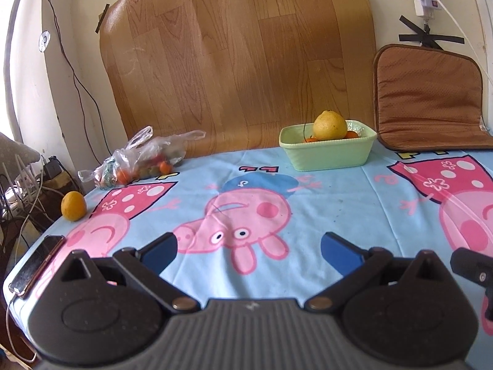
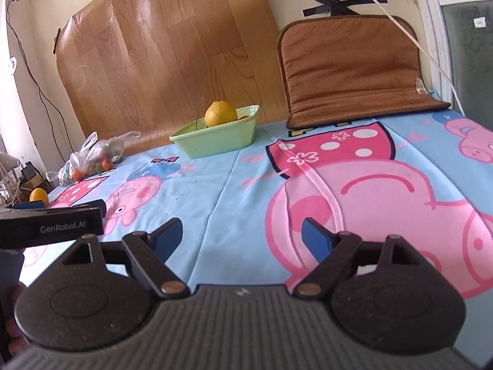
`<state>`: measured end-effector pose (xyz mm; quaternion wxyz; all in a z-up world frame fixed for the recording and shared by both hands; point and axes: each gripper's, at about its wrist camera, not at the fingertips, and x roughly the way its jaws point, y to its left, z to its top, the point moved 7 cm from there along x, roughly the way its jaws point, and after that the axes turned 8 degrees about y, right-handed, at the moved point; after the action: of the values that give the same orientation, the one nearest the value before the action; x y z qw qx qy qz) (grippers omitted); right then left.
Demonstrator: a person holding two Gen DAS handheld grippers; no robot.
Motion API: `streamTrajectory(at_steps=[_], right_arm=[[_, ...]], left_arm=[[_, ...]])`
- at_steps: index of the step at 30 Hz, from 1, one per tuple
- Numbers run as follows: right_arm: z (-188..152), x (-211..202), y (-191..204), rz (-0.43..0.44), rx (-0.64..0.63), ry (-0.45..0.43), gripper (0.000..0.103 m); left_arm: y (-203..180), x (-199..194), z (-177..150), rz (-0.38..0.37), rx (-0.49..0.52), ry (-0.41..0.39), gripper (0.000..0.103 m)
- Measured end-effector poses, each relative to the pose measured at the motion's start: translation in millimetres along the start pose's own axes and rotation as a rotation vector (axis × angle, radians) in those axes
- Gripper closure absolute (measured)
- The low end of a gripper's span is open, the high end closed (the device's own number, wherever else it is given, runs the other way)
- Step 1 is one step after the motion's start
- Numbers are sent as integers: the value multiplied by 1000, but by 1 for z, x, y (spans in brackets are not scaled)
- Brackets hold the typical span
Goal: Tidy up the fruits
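A pale green dish (image 1: pixel 326 154) (image 2: pixel 215 141) stands at the back of the table with a big yellow fruit (image 1: pixel 329 125) (image 2: pixel 221 113) and small oranges in it. A loose orange fruit (image 1: pixel 73 206) (image 2: pixel 38 196) lies at the table's left edge. A clear plastic bag (image 1: pixel 141 160) (image 2: pixel 92 158) with small fruits lies at the back left. My left gripper (image 1: pixel 249 251) is open and empty over the cloth. My right gripper (image 2: pixel 242 236) is open and empty, with the left gripper's body (image 2: pixel 52 220) beside it on the left.
A blue cartoon-pig cloth (image 1: pixel 339 203) covers the table. A brown cushion (image 1: pixel 428 98) (image 2: pixel 354 67) leans at the back right. A wood-pattern sheet (image 1: pixel 240 55) covers the wall. A phone (image 1: pixel 37 265) lies at the left front edge. Cables hang off the left side.
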<state>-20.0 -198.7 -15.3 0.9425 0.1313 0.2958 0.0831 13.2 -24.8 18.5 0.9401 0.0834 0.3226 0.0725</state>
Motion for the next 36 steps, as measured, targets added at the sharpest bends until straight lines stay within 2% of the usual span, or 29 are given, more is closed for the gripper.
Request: streamTrajectory(at_steps=[6, 31, 36], right_arm=[[1, 7, -6, -5, 6, -3, 17], [2, 14, -11, -11, 15, -8, 17], [2, 14, -11, -12, 14, -8, 17]], left_arm=[[-9, 14, -1, -49, 19, 37, 0], [-27, 24, -3, -68, 65, 82, 0], [-29, 22, -3, -127, 55, 81, 0]])
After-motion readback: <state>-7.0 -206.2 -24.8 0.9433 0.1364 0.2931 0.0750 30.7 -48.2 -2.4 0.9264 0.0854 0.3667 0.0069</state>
